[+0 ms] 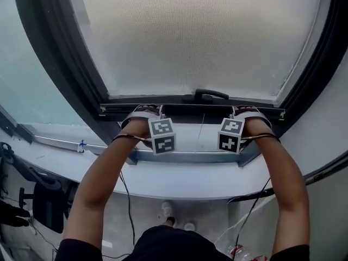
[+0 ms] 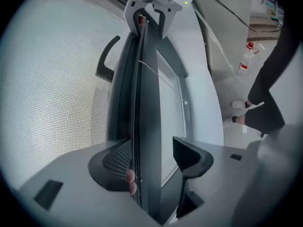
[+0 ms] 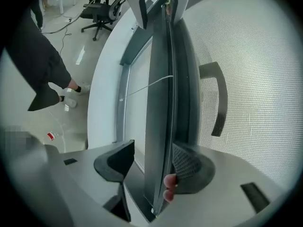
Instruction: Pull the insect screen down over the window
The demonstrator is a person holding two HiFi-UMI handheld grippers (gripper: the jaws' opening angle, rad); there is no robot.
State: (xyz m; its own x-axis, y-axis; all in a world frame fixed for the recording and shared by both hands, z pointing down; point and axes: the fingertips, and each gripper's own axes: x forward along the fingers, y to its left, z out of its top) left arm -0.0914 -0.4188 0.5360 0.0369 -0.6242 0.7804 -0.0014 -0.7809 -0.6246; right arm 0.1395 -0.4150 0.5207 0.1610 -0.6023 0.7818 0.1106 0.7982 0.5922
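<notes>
Arms outstretched, tongs astride screen bar

Low across the window: insect screen's bottom bar, mesh above it, window handle just above its middle. Astride the bar: left gripper near its left end, right gripper near its right. Below: sill; office chair on the floor, far left.

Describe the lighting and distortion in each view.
Head view: daylight glows through the insect screen, forearms darker, window frame bowed. Left gripper view: strong fisheye, black corners, screen bar curved. Right gripper view: same fisheye, insect screen's weave crisp.
</notes>
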